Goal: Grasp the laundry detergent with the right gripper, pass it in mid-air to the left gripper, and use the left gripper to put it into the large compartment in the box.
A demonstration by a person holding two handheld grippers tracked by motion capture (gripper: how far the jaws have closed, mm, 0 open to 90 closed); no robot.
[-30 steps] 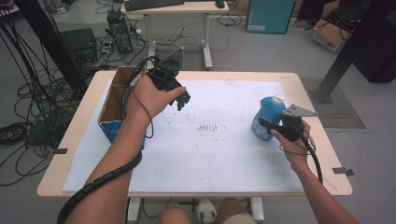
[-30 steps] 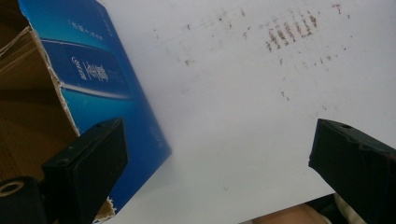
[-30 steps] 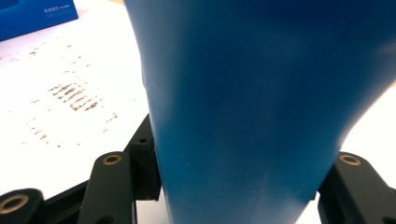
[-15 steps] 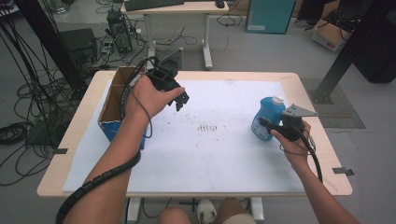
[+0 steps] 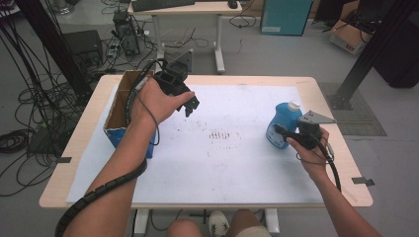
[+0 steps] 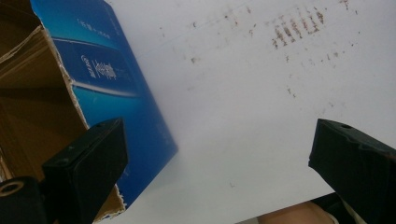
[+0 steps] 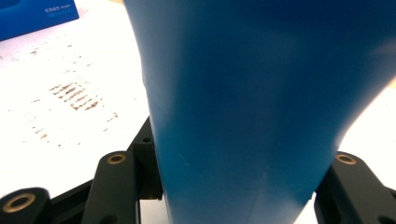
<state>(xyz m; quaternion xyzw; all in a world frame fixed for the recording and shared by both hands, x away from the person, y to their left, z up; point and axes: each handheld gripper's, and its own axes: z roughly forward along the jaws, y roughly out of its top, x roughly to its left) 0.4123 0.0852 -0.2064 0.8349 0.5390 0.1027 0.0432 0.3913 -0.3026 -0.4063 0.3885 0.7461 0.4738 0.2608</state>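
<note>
Nothing shifts since the earlier frame; both hands hold station. Table (image 5: 326, 91): white sheet, brown smudges. Cardboard box (image 5: 114, 118): blue-printed, torn rim, far left. Blue bottle (image 5: 282, 124): smooth tapered plastic, upright at right, clamped by my right gripper (image 5: 284, 132); I judge squeezing gently best. Left gripper (image 5: 191, 106): agape, empty.

blue bottle (image 5: 282, 124) | white cap | upright | right side of table | gripped at its body
</note>
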